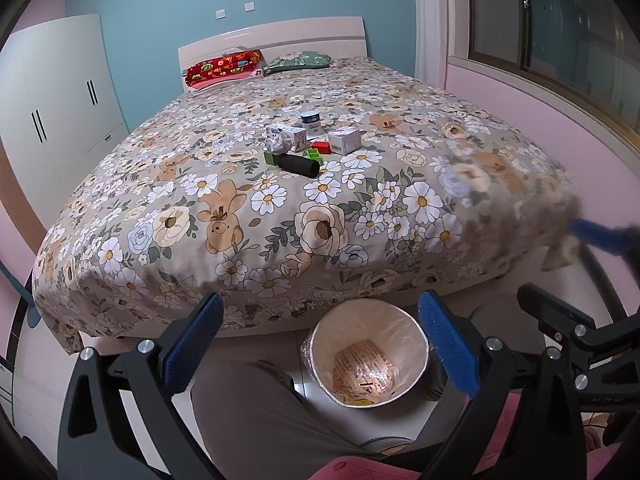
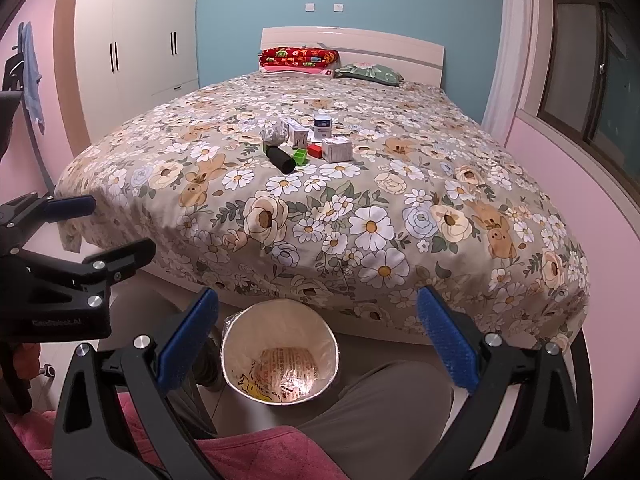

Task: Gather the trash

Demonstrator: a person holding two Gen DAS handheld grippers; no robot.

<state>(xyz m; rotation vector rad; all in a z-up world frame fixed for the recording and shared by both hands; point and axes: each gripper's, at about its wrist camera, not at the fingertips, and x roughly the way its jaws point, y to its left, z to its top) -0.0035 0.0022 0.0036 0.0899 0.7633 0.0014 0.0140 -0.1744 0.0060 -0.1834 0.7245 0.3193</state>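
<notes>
Both grippers hanging wide open over the bin, trash waiting up on the bed.

The left gripper [image 1: 320, 344] and right gripper [image 2: 318, 340] are both gaping with nothing between their blue pads, hovering low above the lined trash bin [image 2: 280, 354] on the floor at the foot of the bed [image 2: 400, 240]. The litter is sitting well away, clustered mid-mattress: a crumpled paper ball [image 2: 273, 135], a black cylinder [image 2: 281, 159], a white carton [image 2: 337, 149], a green piece [image 2: 300, 157], a red block [image 2: 315, 150] and a white jar [image 2: 323, 125]. I'd judge the black cylinder, nearest the foot, is looking the easy first pick, best taken across its width with the pads square so it isn't rolling on the soft quilt.
</notes>
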